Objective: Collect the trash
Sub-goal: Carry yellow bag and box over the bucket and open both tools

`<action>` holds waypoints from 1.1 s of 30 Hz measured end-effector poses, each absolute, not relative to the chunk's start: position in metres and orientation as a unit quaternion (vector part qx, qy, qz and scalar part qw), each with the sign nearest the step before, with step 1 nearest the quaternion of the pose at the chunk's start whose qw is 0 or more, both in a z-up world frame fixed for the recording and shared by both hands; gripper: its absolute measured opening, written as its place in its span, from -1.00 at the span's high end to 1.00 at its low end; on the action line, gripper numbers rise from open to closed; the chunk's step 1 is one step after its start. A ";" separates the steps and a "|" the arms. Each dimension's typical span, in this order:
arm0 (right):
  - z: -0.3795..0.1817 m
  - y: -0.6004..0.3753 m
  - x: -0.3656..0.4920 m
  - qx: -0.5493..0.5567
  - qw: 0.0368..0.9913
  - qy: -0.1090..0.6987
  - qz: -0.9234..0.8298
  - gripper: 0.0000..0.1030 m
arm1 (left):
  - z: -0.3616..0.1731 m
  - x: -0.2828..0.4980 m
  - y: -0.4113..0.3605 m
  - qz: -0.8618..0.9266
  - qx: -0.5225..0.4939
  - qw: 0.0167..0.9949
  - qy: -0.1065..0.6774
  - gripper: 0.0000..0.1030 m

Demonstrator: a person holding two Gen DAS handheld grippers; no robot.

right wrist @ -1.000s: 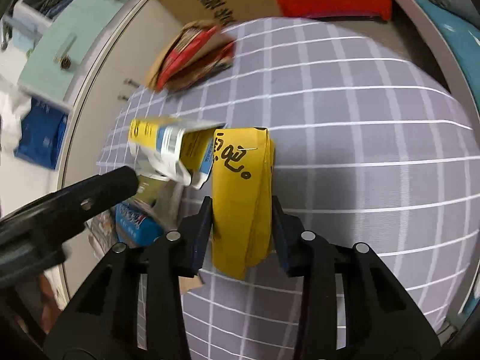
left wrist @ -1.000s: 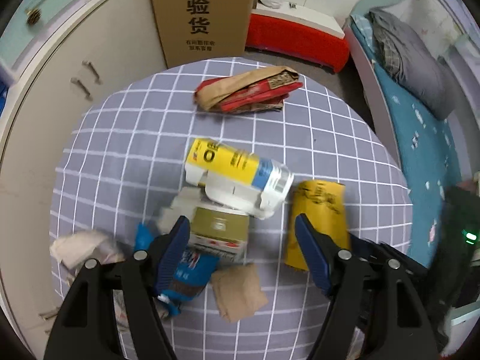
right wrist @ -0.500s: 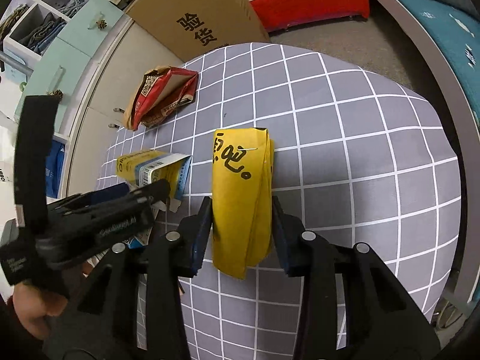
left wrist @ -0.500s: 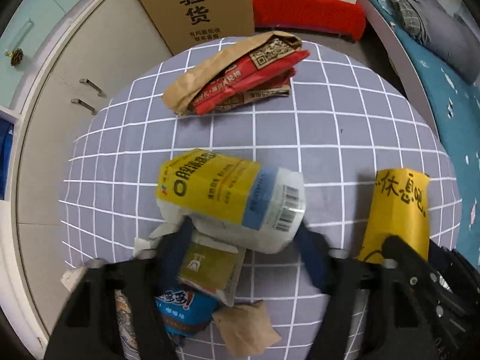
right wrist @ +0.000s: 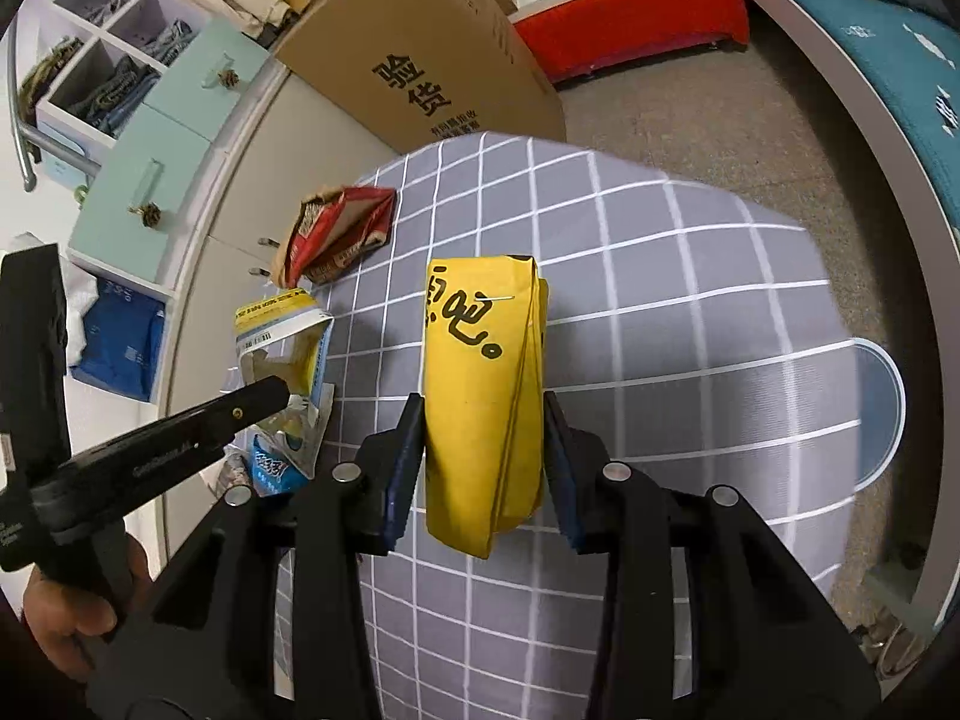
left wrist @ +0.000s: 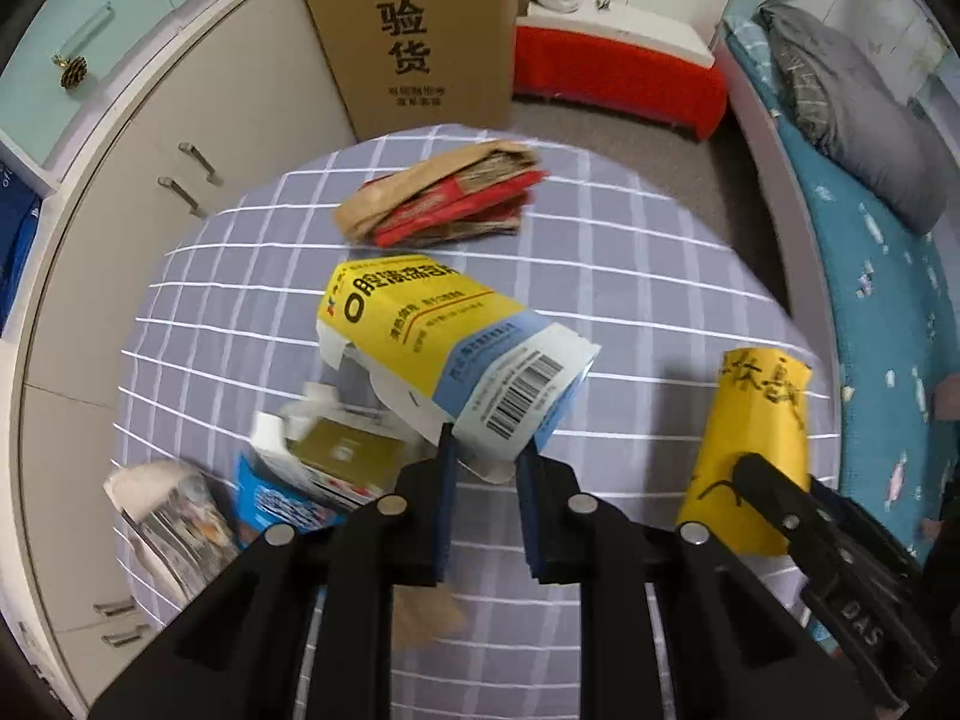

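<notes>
My left gripper [left wrist: 485, 456] is shut on the open end of a yellow, white and blue carton [left wrist: 444, 348] and holds it over the table. The same carton shows in the right wrist view [right wrist: 282, 336]. My right gripper [right wrist: 485, 420] is shut on a folded yellow paper bag [right wrist: 480, 372] with black writing, also seen in the left wrist view [left wrist: 750, 438]. A brown and red paper bag [left wrist: 444, 204] lies at the table's far side. More wrappers lie at the near left: an olive packet [left wrist: 342, 450], a blue packet [left wrist: 270, 504], crumpled paper [left wrist: 168, 504].
The round table has a grey checked cloth [left wrist: 630, 276]. A tall cardboard box [left wrist: 414, 36] stands on the floor behind it. Cream cabinets [left wrist: 150, 168] are at the left, a red and white box [left wrist: 618, 72] behind, a bed [left wrist: 888, 252] at the right.
My left gripper has closed on the yellow and blue carton and lifted its near end. The right gripper keeps its hold on the yellow bag and has risen a little.
</notes>
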State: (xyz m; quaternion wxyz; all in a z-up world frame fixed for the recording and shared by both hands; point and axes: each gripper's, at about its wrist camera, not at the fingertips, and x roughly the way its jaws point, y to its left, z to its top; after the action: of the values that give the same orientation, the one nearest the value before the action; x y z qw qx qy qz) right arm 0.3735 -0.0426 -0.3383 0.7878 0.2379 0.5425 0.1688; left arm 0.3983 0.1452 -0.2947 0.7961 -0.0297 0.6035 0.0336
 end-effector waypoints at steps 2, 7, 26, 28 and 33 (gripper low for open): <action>-0.335 -0.059 0.370 0.243 0.789 0.539 0.169 0.28 | -0.289 0.393 0.130 0.016 -0.050 0.797 0.601 0.66; -0.327 -0.118 0.358 0.255 0.793 0.530 0.155 0.28 | -0.282 0.386 0.064 -0.022 -0.056 0.799 0.598 0.66; -0.386 -0.364 0.315 0.302 0.777 0.552 0.021 0.06 | -0.350 0.371 -0.184 -0.160 -0.039 0.742 0.650 0.66; -0.395 -0.372 0.316 0.308 0.774 0.553 0.019 -0.11 | -0.359 0.374 -0.196 -0.160 -0.030 0.737 0.655 0.66; -0.406 -0.388 0.317 0.310 0.769 0.559 0.006 -0.15 | -0.372 0.376 -0.207 -0.162 -0.020 0.727 0.667 0.66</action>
State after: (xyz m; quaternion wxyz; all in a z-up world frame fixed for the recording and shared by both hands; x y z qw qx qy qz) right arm 0.3168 -0.3884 -0.4059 0.7688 0.3103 0.5591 0.0062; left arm 0.3760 -0.2068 -0.3724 0.7267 -0.0199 0.6673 -0.1620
